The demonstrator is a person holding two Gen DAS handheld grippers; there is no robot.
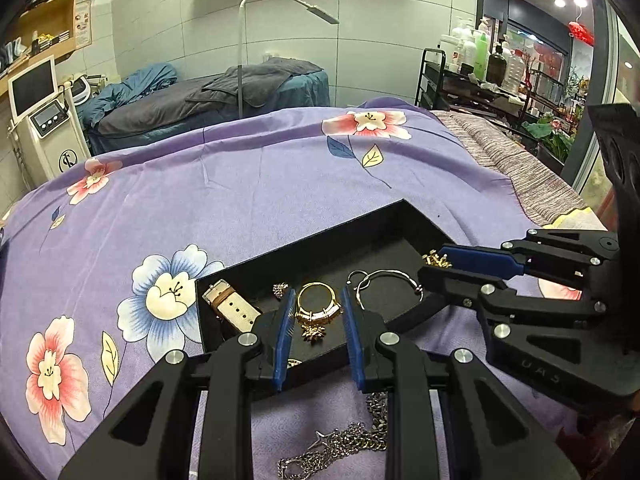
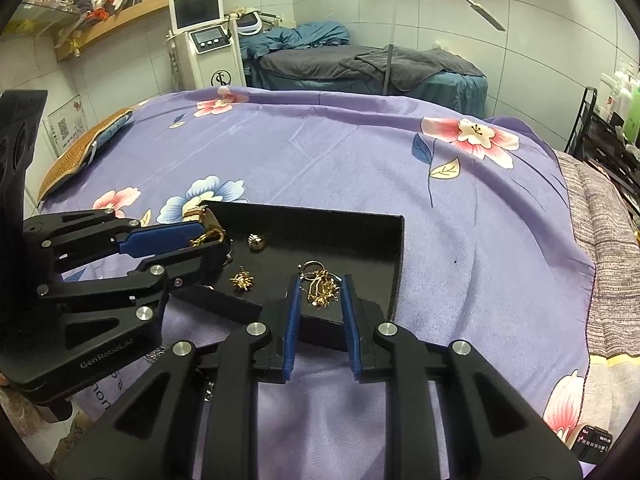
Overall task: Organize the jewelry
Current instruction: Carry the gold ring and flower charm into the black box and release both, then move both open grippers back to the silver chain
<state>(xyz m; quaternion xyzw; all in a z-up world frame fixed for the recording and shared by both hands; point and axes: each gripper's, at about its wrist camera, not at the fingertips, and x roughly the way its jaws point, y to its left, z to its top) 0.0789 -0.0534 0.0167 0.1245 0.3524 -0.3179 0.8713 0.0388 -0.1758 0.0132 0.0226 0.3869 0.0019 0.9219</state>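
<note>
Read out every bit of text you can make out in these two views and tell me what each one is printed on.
"GenRobot.AI": on the left claw body, seen from the right wrist.
"UAS": partial lettering on the right claw body, seen from the left wrist.
White machine: a round monogram logo, not legible as letters.
Wall posters: too small to read.

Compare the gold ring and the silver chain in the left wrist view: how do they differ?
The gold ring lies inside the black tray; the silver chain lies outside it on the purple floral sheet. The gold ring is a small rigid hoop; the silver chain is a long, loose heap of links. Neither is gripped: the left gripper stands apart around the ring.
</note>
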